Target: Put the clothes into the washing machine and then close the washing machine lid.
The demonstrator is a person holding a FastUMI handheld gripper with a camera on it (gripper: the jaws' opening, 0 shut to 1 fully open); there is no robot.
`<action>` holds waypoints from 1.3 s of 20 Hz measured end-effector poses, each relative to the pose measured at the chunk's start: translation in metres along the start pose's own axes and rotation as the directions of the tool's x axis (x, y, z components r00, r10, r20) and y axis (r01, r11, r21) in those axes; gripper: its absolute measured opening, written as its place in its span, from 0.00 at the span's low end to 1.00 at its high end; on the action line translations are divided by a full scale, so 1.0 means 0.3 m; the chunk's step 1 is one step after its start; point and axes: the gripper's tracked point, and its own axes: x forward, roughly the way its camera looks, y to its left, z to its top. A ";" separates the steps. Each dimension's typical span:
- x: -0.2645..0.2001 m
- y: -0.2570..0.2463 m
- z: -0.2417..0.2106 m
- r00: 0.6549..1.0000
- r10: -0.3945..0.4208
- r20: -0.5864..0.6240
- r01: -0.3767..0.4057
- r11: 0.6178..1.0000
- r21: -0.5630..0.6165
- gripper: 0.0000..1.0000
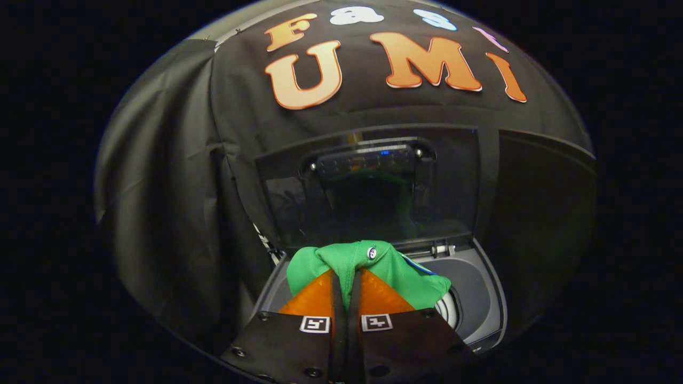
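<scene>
A green garment [397, 272] with a small white button hangs bunched over my fingertips, and my gripper [346, 274] is shut on it. It hovers above the grey top opening of the washing machine [472, 290]. Part of the round drum [451, 309] shows just right of the cloth. The machine's dark, see-through lid [373, 186] stands upright beyond the garment, hinged at the back of the opening. The garment hides the left and middle of the opening.
Black cloth walls [171, 213] close in on the left and behind the machine. A dark panel [539, 213] stands to the right of the raised lid. The machine's grey rim [493, 325] curves round the front right.
</scene>
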 end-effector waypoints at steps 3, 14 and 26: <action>0.079 -0.028 -0.118 0.995 -0.018 -0.100 0.019 1.000 0.004 0.08; 0.176 -0.096 -0.412 0.912 -0.058 -0.406 0.097 0.992 0.075 0.08; 0.147 -0.205 -0.555 0.880 -0.155 -0.449 0.148 0.988 -0.052 0.36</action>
